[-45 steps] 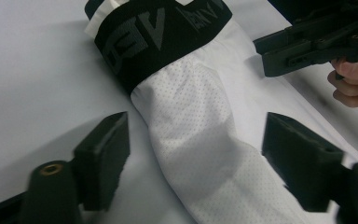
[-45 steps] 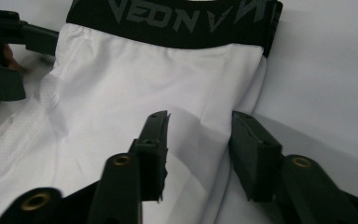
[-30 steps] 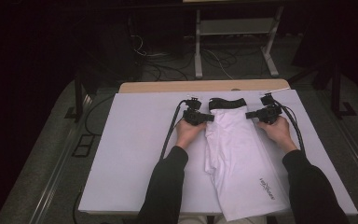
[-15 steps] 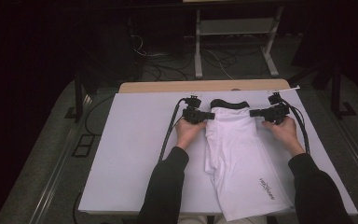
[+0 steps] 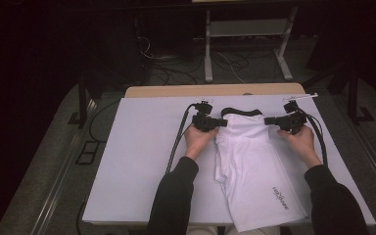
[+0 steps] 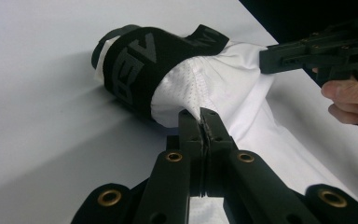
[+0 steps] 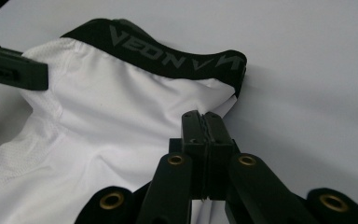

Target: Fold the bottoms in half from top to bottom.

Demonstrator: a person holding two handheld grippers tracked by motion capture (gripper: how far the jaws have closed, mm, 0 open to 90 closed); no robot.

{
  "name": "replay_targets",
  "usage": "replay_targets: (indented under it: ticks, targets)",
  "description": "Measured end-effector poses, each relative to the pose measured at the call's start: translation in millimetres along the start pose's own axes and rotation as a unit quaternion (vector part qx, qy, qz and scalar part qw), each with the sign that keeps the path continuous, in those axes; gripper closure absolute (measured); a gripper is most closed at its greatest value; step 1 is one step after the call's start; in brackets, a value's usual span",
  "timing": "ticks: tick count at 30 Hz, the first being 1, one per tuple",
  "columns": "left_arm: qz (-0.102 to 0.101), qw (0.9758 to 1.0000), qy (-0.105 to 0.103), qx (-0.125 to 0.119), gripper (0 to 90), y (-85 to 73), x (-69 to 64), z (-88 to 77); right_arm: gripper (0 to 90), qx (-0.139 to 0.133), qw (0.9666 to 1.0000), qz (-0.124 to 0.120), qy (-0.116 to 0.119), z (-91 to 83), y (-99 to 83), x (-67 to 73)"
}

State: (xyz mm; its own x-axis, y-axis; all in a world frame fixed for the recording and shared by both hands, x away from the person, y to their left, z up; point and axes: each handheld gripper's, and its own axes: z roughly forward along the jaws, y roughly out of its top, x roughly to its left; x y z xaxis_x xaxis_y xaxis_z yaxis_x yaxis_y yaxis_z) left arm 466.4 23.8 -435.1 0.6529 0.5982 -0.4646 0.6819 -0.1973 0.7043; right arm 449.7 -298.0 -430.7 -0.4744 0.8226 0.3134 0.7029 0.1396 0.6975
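Where the floor shows dark around it, one bench [image 5: 127, 161] stands, its top covered by one white sheet with a strip of bare wood along the far edge.

One white garment [image 5: 254, 171], a pair of sports shorts by the look of it, lies on the right half of the bench, running from the far middle to the near edge and just over it. It counts one black waistband [image 5: 241, 111] at the far end, printed with grey lettering, and one small dark logo [image 5: 280, 196] near the near-right hem. The cloth is bunched on its left side; mesh panels show near the waistband in the left gripper view.

Two forearms in dark sleeves come in from the near edge, one either side of the garment.

Two grippers, black, each trailing one cable:
- left gripper [image 5: 221, 122], at the garment's far-left corner, jaws pressed together and pinching white cloth just below the waistband [image 6: 140, 60].
- right gripper [image 5: 268, 120], at the far-right corner, jaws pressed together and pinching the cloth edge beside the waistband's end [image 7: 177, 56].

Both grippers point inward, toward each other, with the waistband stretched between them.
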Motion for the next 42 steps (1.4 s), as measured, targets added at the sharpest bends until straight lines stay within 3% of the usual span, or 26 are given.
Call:
replay_targets:
  ticks: [9, 24, 42]
  targets:
    - [0.008, 1.0000, 0.000, 0.005, 87.2, 0.1, -10.9, -4.5, 87.9, -0.017, 0.9998, 0.006, 0.003, -4.3, -9.9, 1.6]
    - [0.014, 0.9998, -0.013, 0.001, 87.3, -8.2, -25.6, -15.0, 87.9, -0.018, 0.9997, -0.008, 0.013, -18.6, -15.3, 9.8]
    - [0.048, 0.9984, -0.030, 0.007, 87.2, -13.0, -50.6, -36.5, 87.9, -0.008, 0.9993, -0.028, 0.024, -41.1, -18.2, 25.2]
